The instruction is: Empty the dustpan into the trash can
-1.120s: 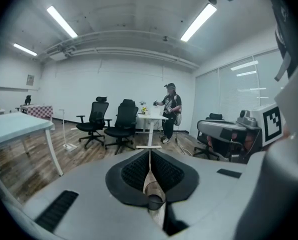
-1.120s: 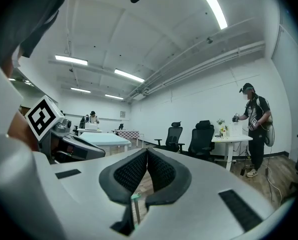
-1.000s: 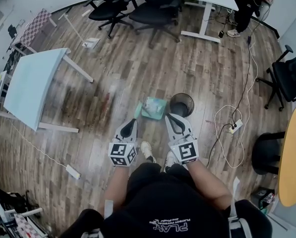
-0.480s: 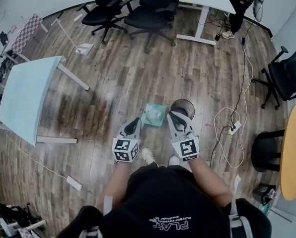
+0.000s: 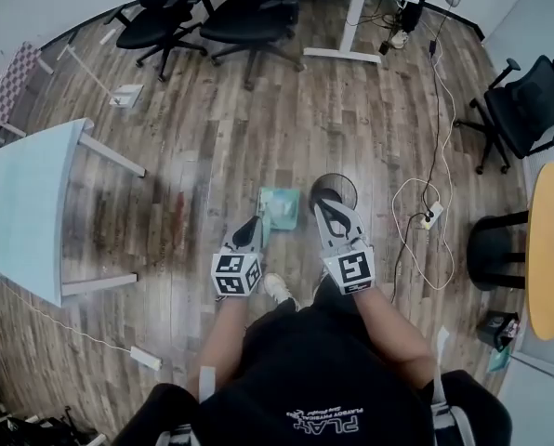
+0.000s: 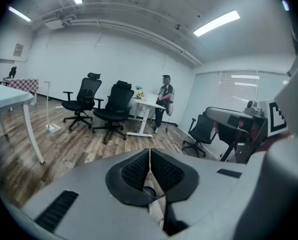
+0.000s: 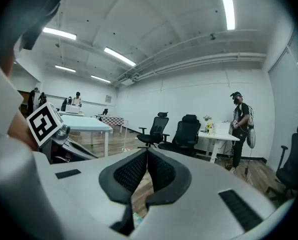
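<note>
Both jaws pressed together, empty: left gripper (image 5: 254, 225), right gripper (image 5: 321, 205) near trash can (image 5: 344, 189); dustpan (image 5: 279, 207) just beside it.

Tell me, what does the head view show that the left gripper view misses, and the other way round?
Only the head view shows the dustpan, the trash can beside it and the round yellow table. Only the left gripper view shows the ceiling lights and the window blinds. Both show the left gripper, the two black office chairs and the wood floor.
</note>
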### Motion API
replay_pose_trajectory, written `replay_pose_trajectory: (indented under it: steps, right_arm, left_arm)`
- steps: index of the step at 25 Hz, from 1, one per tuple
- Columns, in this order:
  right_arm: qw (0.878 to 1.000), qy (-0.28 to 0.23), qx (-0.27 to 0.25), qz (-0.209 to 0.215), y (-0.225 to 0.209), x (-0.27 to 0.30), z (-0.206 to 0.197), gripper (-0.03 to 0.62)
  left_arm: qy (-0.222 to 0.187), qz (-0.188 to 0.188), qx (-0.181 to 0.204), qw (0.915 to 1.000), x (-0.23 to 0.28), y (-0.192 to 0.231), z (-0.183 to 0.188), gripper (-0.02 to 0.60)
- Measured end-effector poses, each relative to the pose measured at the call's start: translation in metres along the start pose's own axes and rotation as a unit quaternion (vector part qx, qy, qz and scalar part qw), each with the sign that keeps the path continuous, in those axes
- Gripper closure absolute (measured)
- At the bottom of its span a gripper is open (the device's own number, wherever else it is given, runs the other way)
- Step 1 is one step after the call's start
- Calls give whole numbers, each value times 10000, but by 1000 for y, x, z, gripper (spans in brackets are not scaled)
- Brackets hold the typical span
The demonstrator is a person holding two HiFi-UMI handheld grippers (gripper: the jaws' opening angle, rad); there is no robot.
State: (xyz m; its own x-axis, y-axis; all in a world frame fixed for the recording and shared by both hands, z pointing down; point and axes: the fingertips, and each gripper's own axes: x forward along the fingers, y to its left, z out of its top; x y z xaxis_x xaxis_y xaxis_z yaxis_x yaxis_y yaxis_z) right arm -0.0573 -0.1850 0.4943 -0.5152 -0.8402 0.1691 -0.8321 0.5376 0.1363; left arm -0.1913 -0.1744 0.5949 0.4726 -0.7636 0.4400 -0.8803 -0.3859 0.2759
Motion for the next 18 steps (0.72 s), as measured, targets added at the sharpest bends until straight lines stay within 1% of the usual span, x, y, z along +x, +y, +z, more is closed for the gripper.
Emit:
replay_pose_trajectory:
  steps: [4, 8, 10, 14, 16, 18]
  right_arm:
    - [9997, 164, 129, 100, -4, 12, -18, 571]
    - [9985, 396, 325, 186, -11, 22, -44, 571]
    - [9974, 548, 423, 184, -13, 23, -61, 571]
    - [9952, 760, 549, 276, -12, 30, -88, 571]
    - [9940, 838, 638, 294, -10, 30, -98, 571]
    - [9928, 911, 712, 322, -9, 29, -105, 571]
  left_arm:
    - [200, 13, -54, 9998, 18, 3, -12, 558]
    - [401, 33, 102, 9991, 34, 5, -22, 558]
    - [594, 80, 198, 9980, 44, 10, -28, 558]
    - [1185, 329, 713, 9898, 62, 21, -47, 557]
    - [1354, 430, 757, 9870, 66, 24, -56, 557]
    - [1442, 458, 666, 9862, 70, 23, -64, 557]
